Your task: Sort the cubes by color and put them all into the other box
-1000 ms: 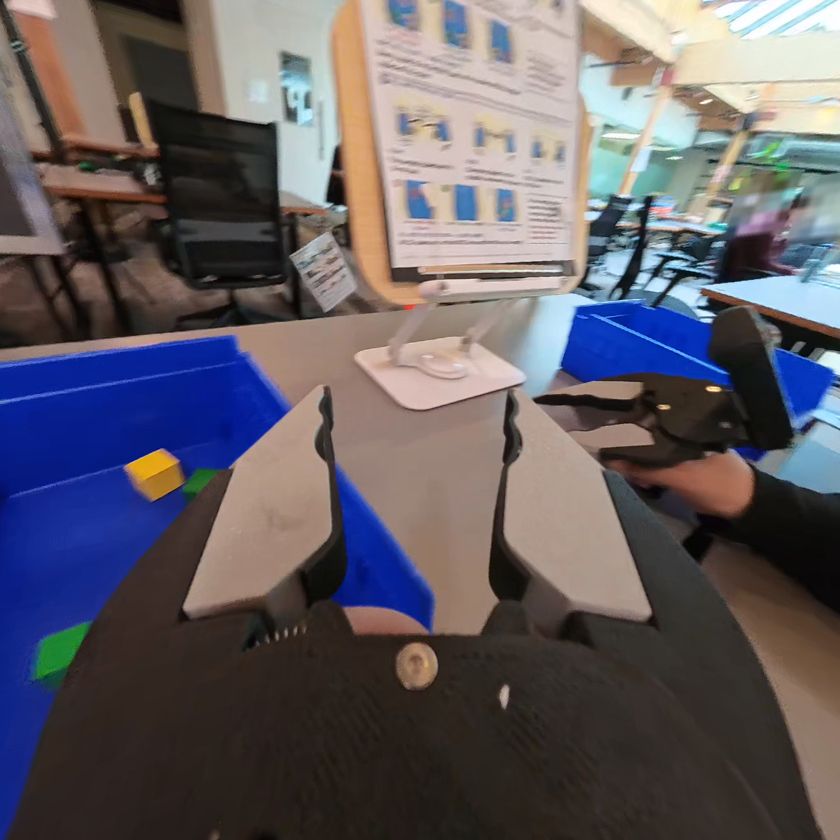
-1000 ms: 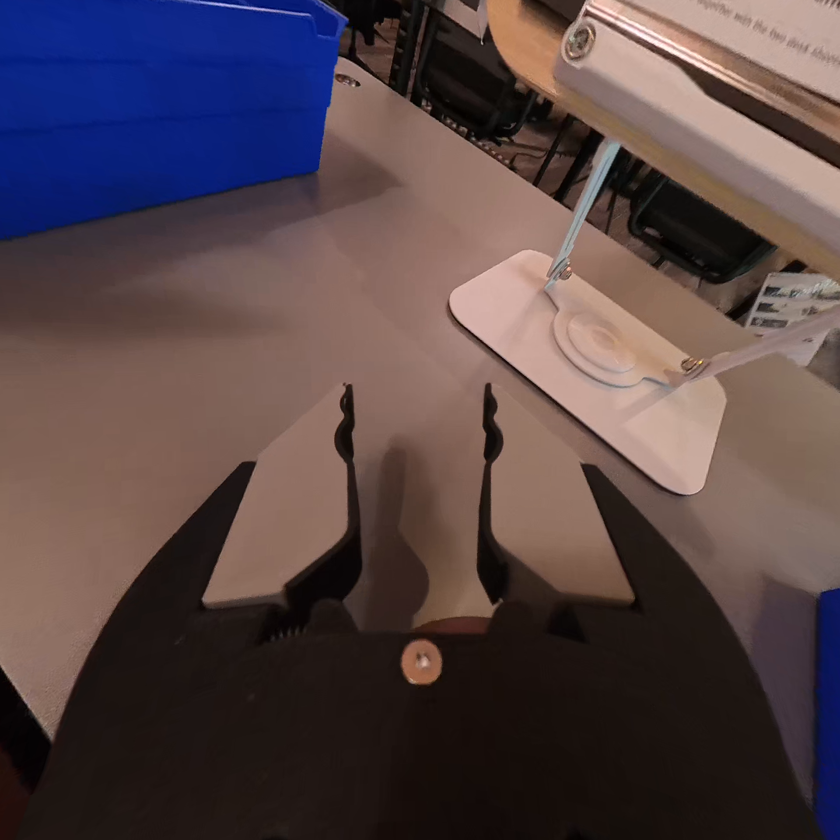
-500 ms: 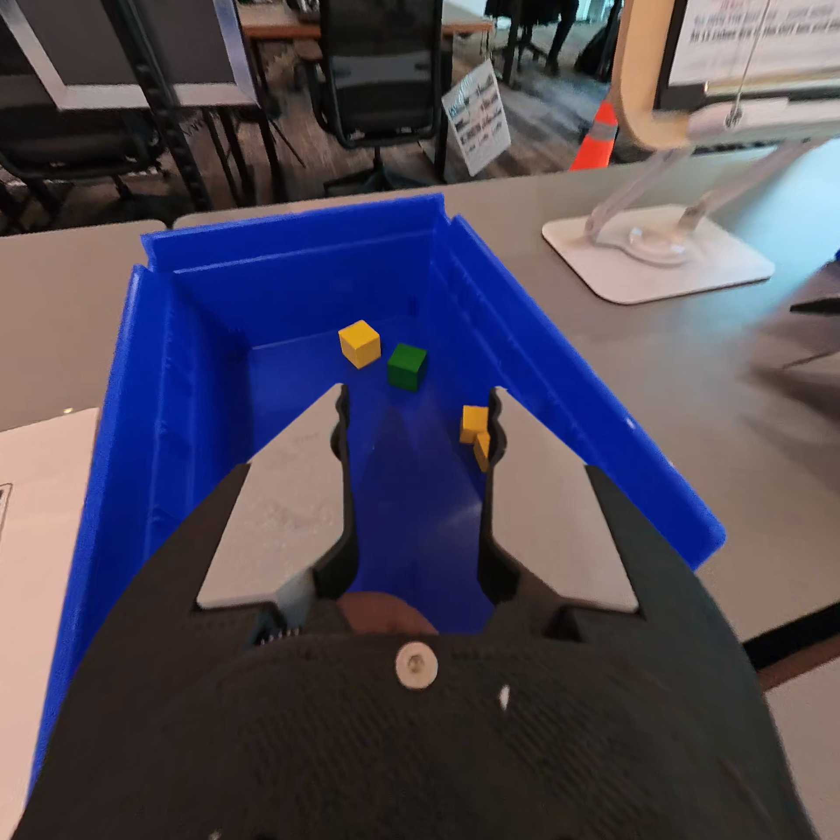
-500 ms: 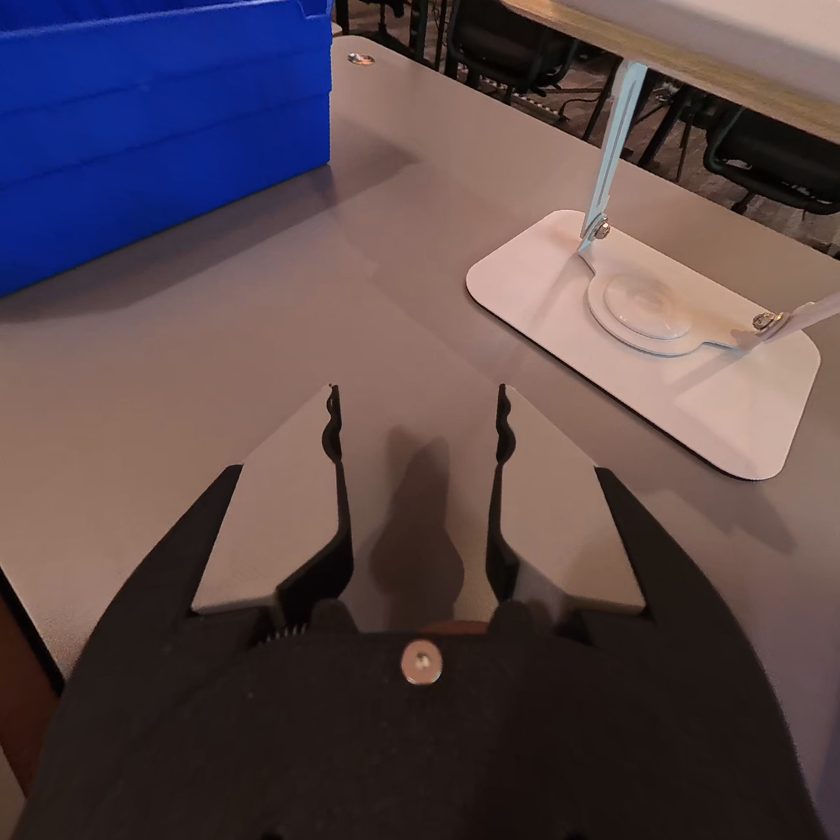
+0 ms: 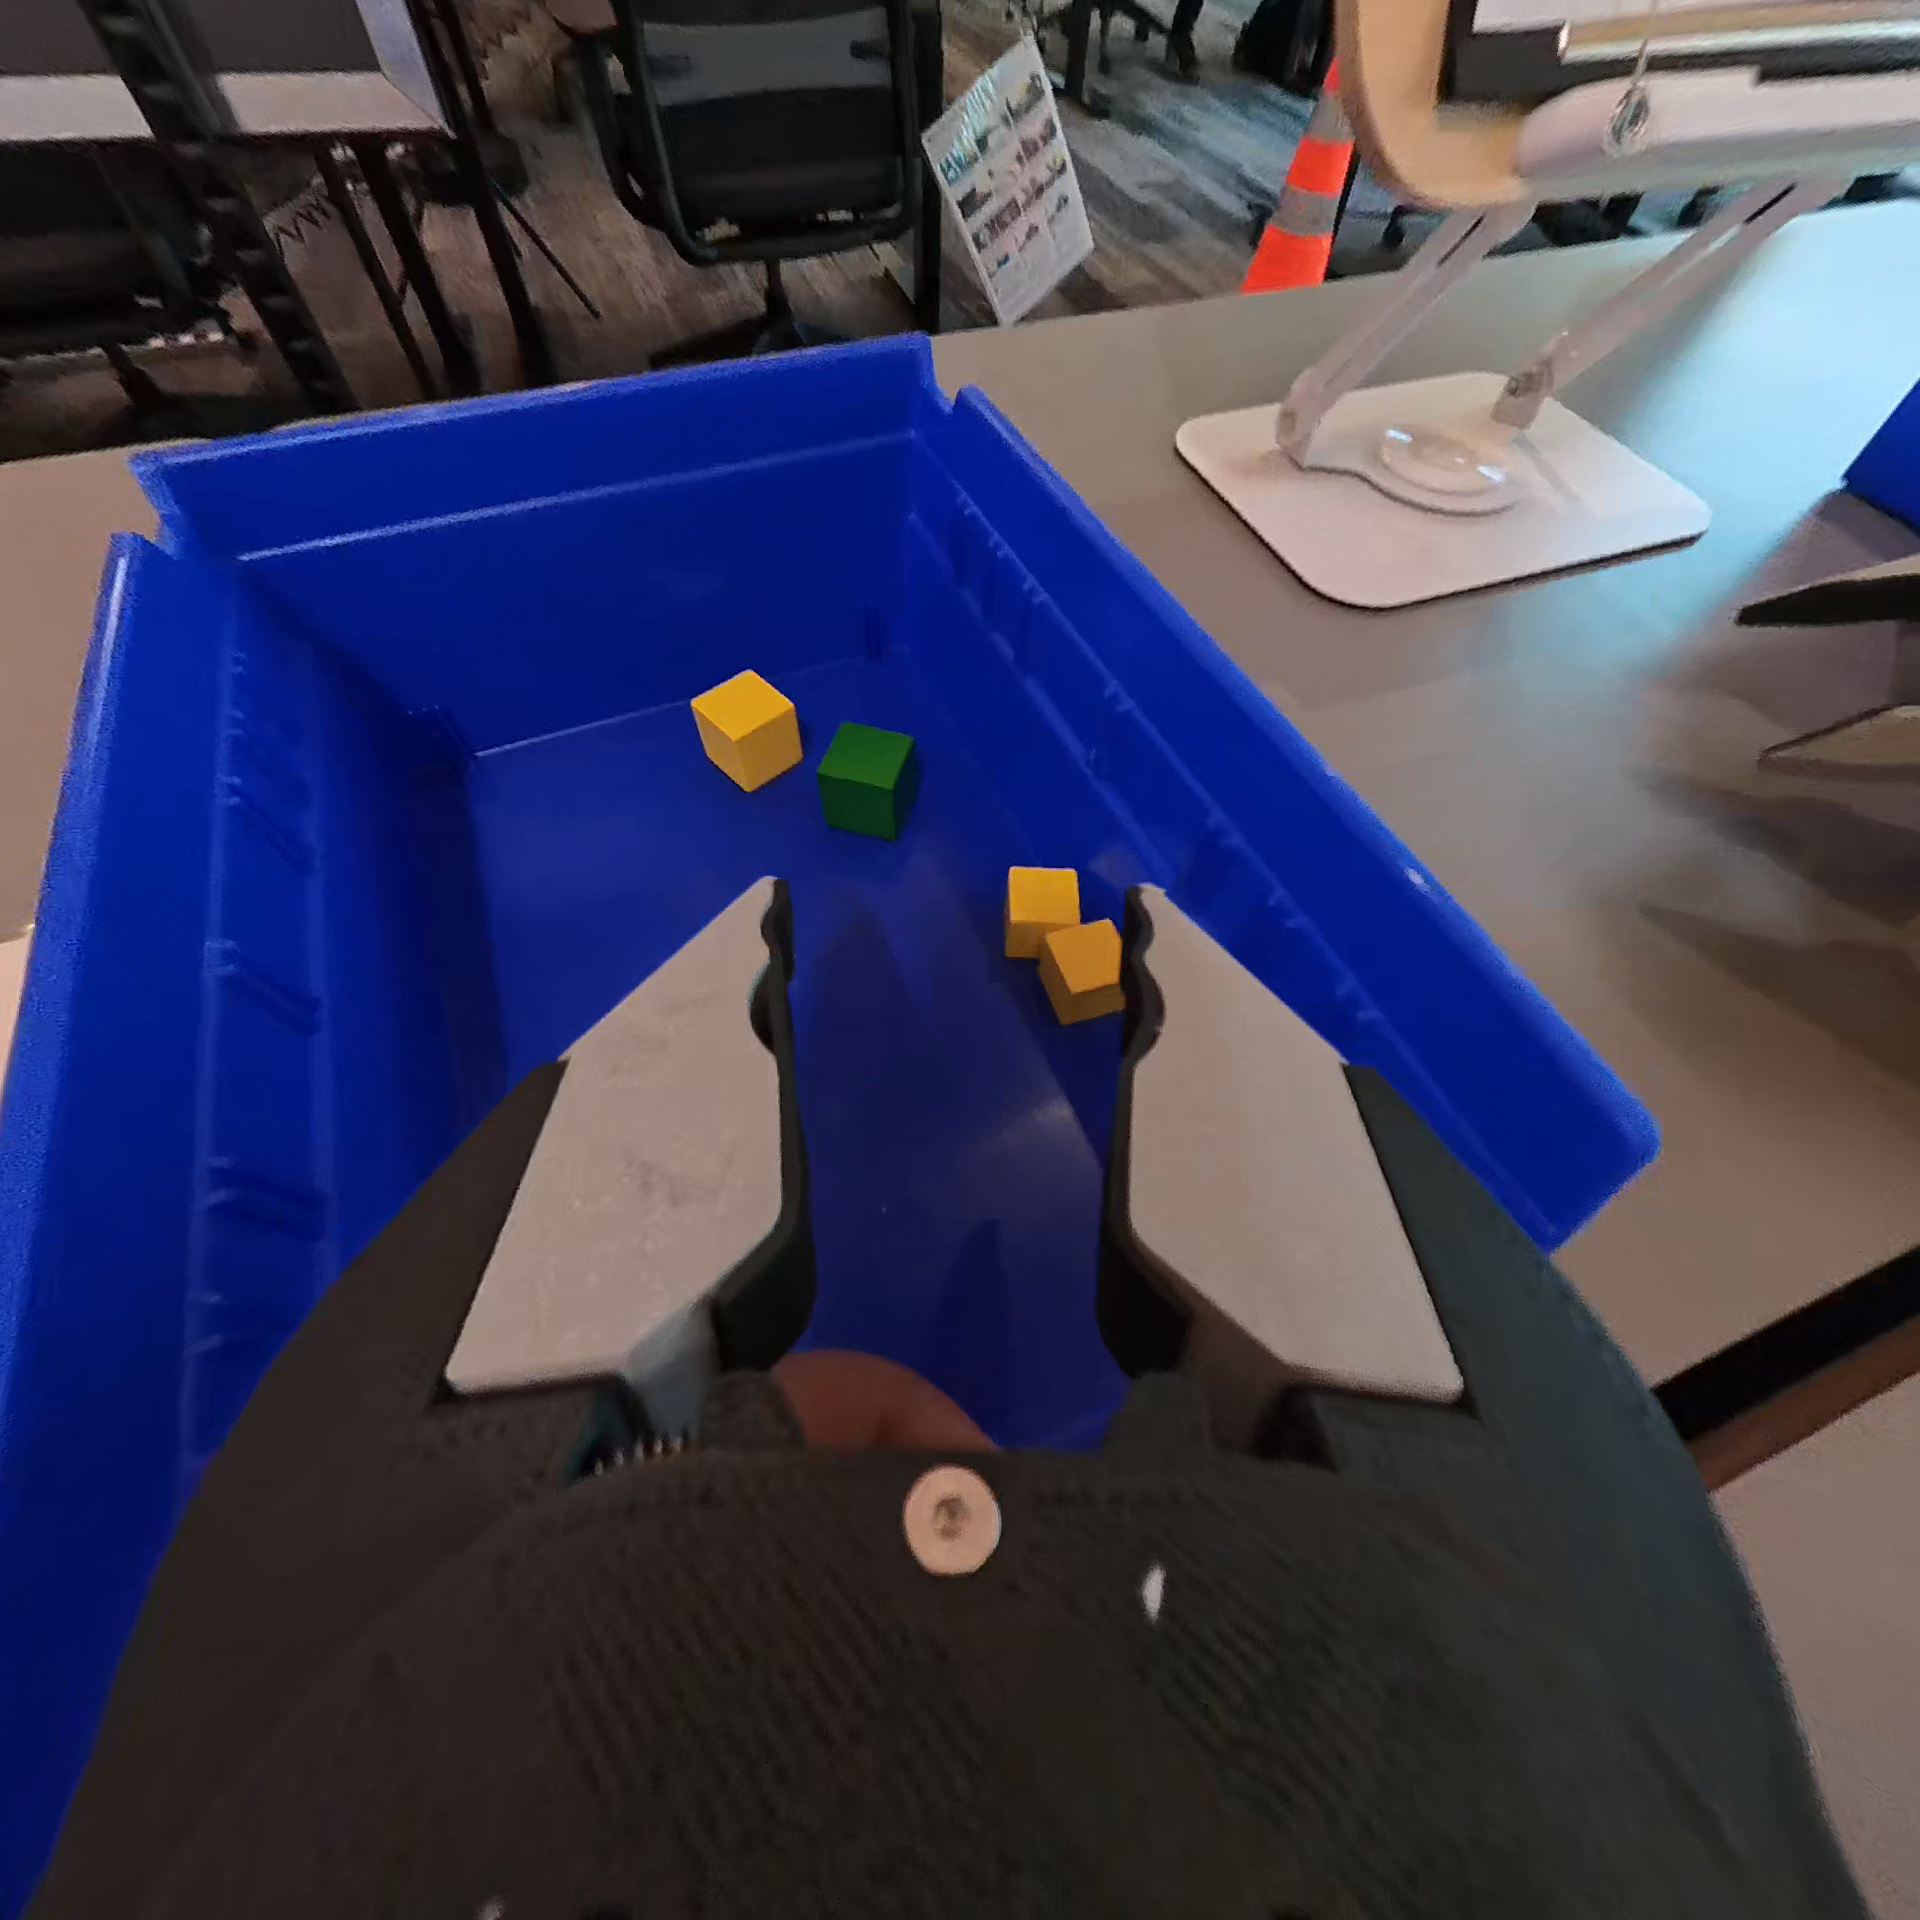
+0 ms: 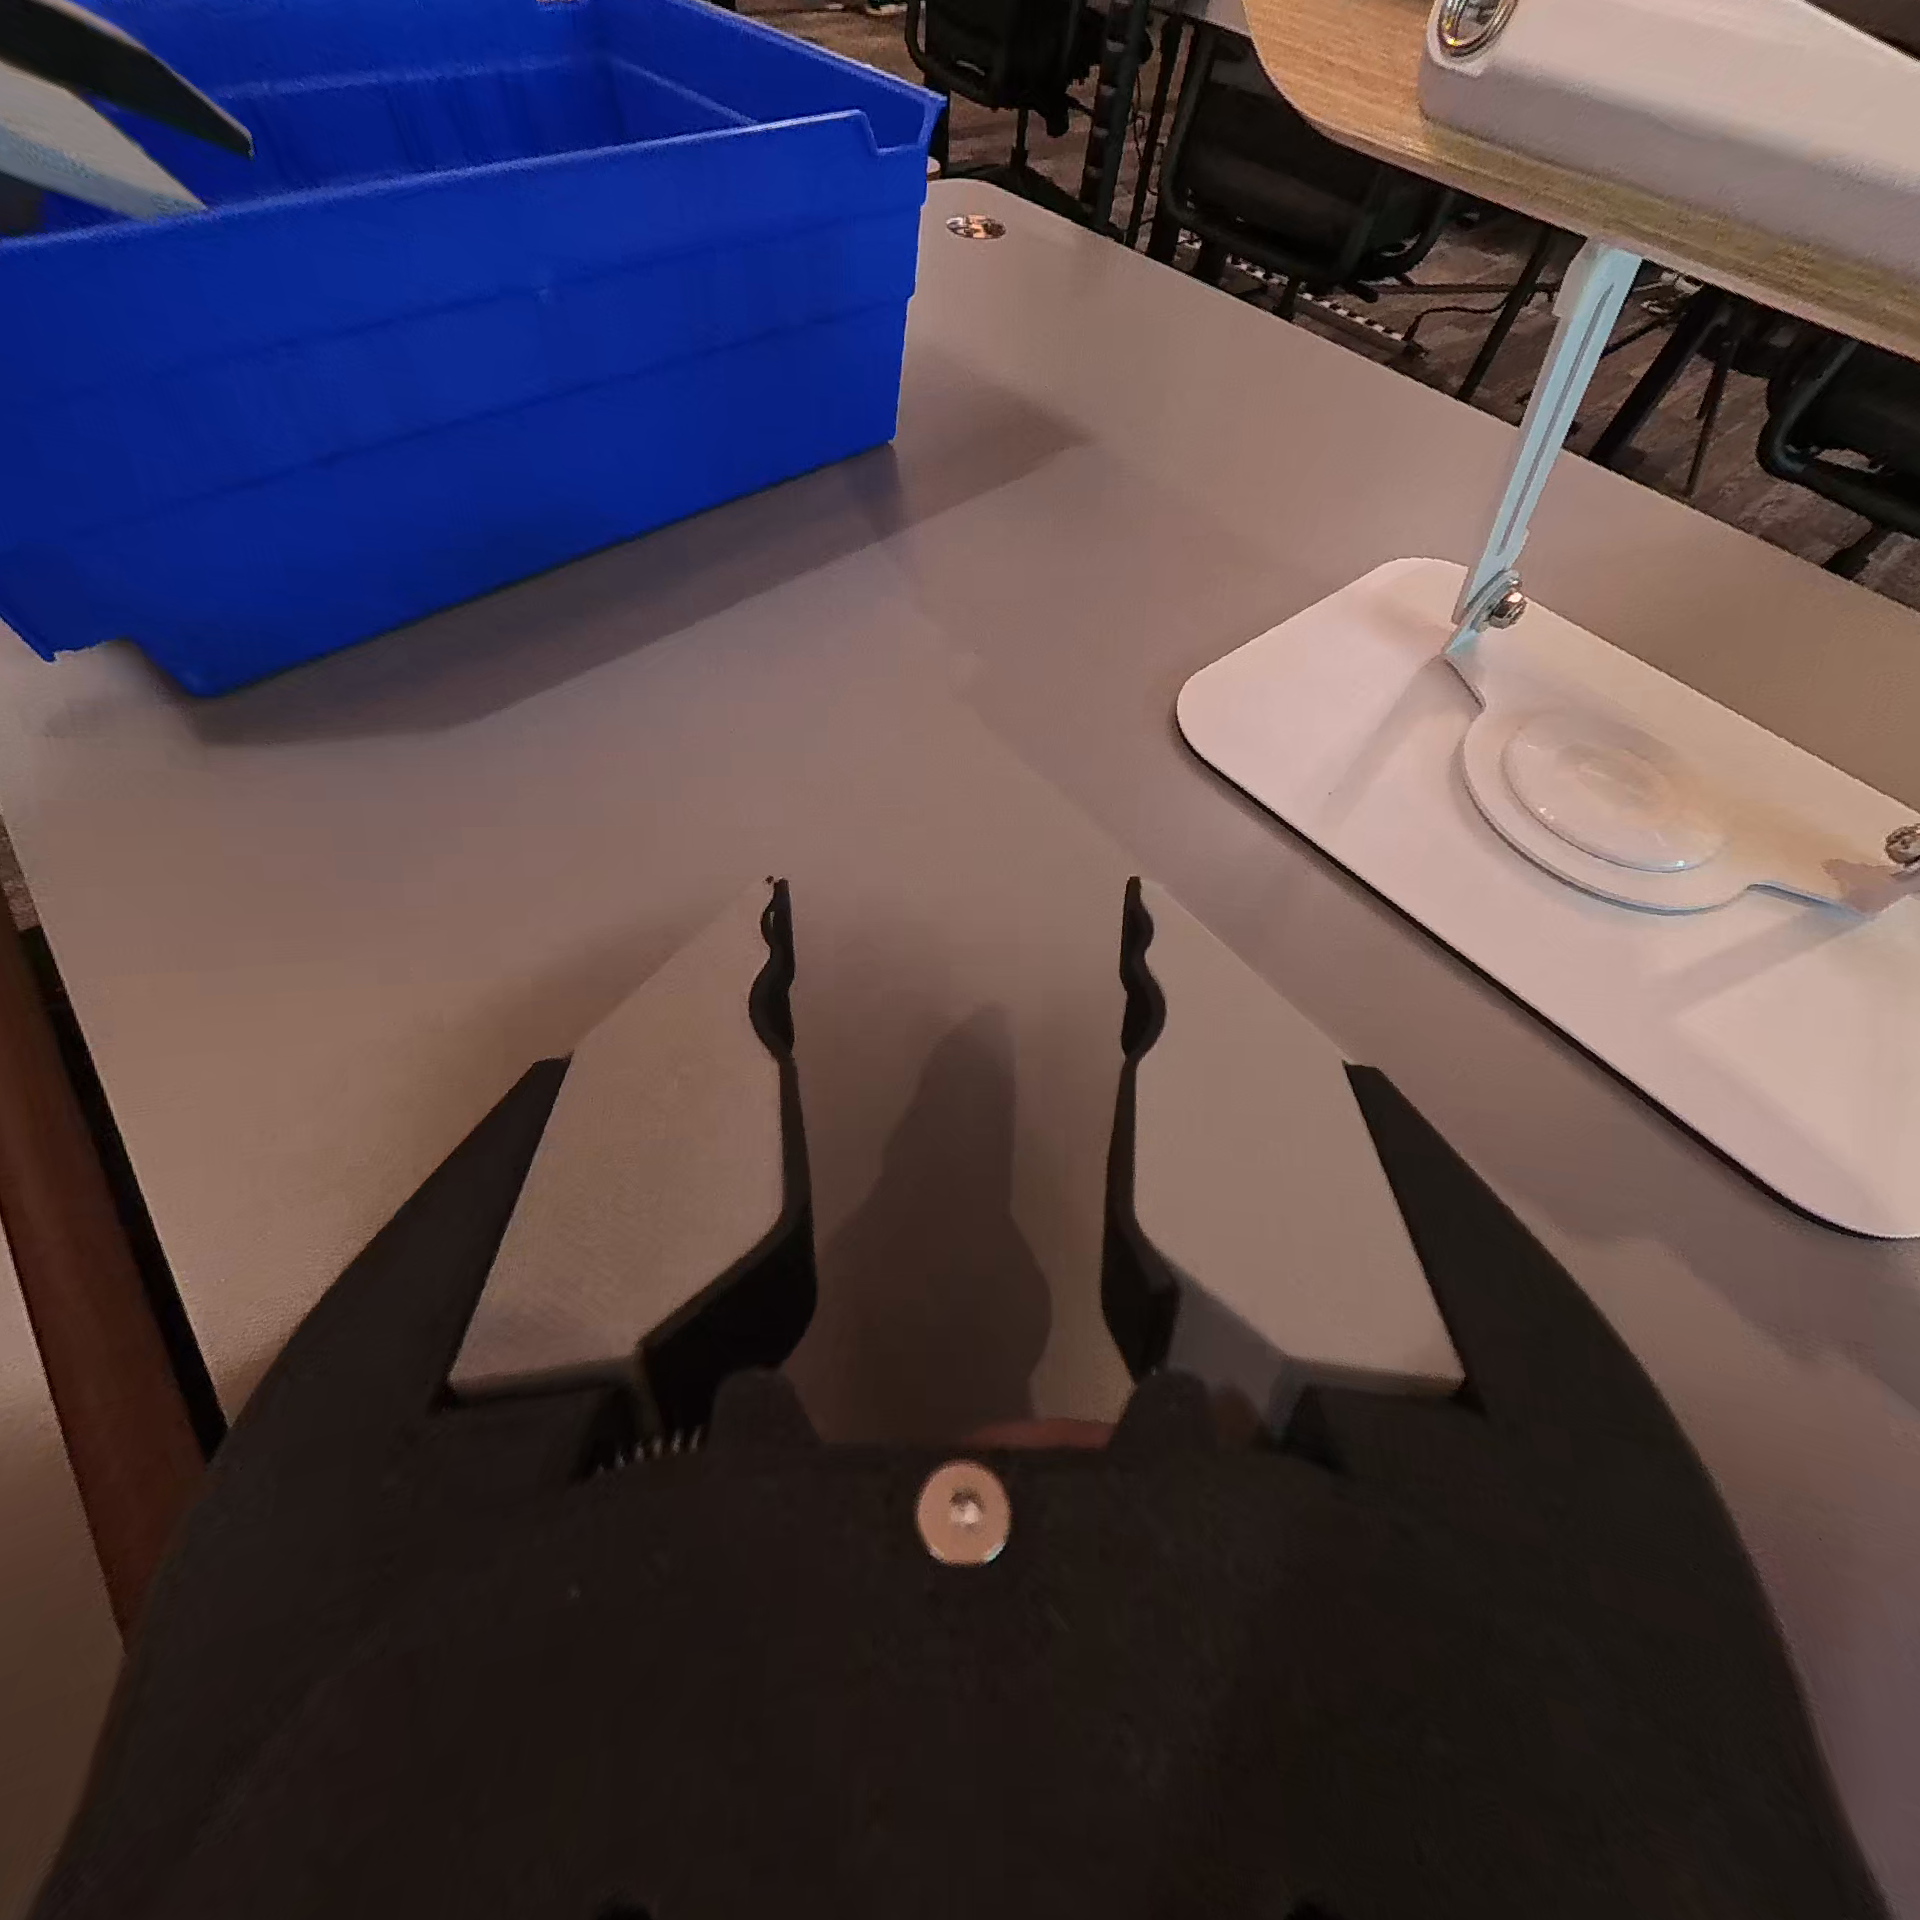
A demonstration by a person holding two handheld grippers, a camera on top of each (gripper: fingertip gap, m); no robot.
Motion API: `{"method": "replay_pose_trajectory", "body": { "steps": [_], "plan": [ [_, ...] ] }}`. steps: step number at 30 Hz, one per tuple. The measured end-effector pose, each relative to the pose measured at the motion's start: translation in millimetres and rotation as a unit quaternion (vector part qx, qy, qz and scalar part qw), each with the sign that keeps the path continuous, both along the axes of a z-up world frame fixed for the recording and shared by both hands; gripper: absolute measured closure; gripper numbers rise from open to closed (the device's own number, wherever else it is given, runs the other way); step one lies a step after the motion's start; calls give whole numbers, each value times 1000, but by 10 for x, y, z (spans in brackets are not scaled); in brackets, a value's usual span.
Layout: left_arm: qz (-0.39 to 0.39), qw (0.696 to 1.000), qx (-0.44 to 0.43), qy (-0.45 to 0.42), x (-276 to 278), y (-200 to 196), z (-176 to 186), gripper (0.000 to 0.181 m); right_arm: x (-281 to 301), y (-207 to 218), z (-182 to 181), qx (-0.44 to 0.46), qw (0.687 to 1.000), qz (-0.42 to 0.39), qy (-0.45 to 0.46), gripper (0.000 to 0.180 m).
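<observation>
In the left wrist view a blue box (image 5: 312, 831) holds a yellow cube (image 5: 746, 727) and a green cube (image 5: 868, 779) near its far wall, and two touching yellow cubes (image 5: 1065, 940) near its right wall. My left gripper (image 5: 954, 904) is open and empty above the box's near half, its right fingertip beside the two yellow cubes. My right gripper (image 6: 954, 899) is open and empty over the grey table (image 6: 831, 727). The same blue box (image 6: 447, 343) stands to its far left, with the left gripper's fingers (image 6: 104, 114) above it.
A white stand base (image 5: 1444, 499) with a tilted board (image 5: 1621, 94) stands on the table right of the box; it also shows in the right wrist view (image 6: 1558, 862). A corner of another blue box (image 5: 1896, 457) and the blurred right gripper (image 5: 1839, 675) show at the right edge. Chairs and an orange cone (image 5: 1299, 197) lie beyond.
My left gripper swung left from over the table to above the blue box and tilted down into it. My right gripper drew back and turned, bringing the blue box more into view.
</observation>
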State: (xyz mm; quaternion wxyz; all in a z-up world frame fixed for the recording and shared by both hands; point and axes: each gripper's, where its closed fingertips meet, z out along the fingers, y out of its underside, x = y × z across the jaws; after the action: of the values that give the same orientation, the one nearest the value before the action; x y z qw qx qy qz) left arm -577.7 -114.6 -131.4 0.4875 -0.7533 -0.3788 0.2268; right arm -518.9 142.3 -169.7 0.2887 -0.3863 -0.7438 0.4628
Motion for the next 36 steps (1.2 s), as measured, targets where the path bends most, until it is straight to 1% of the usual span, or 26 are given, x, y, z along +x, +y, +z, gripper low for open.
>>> {"method": "replay_pose_trajectory", "body": {
  "steps": [3,5,9,10,11,14,16,18,22,23,26,28,30,34,35,36],
  "plan": [
    [23,999,-32,-2,-65,-109,-75,119,4,-14,-1,-1,1000,4,-1,120],
    [19,999,-37,-2,-44,-120,-72,119,8,-24,-1,5,1000,6,3,120],
    [-61,997,-48,-16,131,-27,-137,130,6,-36,-6,21,1000,3,10,121],
    [-76,995,-53,-37,172,-29,-173,135,3,-31,-4,23,1000,0,12,121],
    [-92,992,-59,-58,224,-15,-180,136,2,-21,8,23,1000,-4,17,121],
    [-190,974,-53,-107,508,149,-80,134,16,2,73,22,999,-13,41,121],
    [-213,960,-69,-170,613,203,-106,131,29,7,102,28,998,-18,55,123],
    [-226,939,-110,-233,732,245,-205,124,37,3,106,38,997,-21,62,124],
    [-194,911,-237,-277,768,212,-440,121,52,14,113,53,995,-31,73,124],
    [-185,912,-235,-281,750,259,-418,131,63,15,117,53,995,-32,74,124],
    [-151,905,-274,-289,677,239,-438,129,100,21,126,49,995,-31,75,126],
    [-134,893,-307,-300,667,191,-503,122,111,29,129,47,996,-31,74,127],
    [-118,882,-326,-319,670,162,-575,124,115,33,125,44,996,-29,71,127],
    [-106,863,-340,-358,703,147,-699,138,117,61,136,33,997,-32,70,128],
    [-112,861,-331,-369,724,174,-703,141,118,68,139,29,997,-31,68,128],
    [-112,859,-327,-377,732,179,-706,141,117,76,144,24,997,-32,67,128]
  ]
}}
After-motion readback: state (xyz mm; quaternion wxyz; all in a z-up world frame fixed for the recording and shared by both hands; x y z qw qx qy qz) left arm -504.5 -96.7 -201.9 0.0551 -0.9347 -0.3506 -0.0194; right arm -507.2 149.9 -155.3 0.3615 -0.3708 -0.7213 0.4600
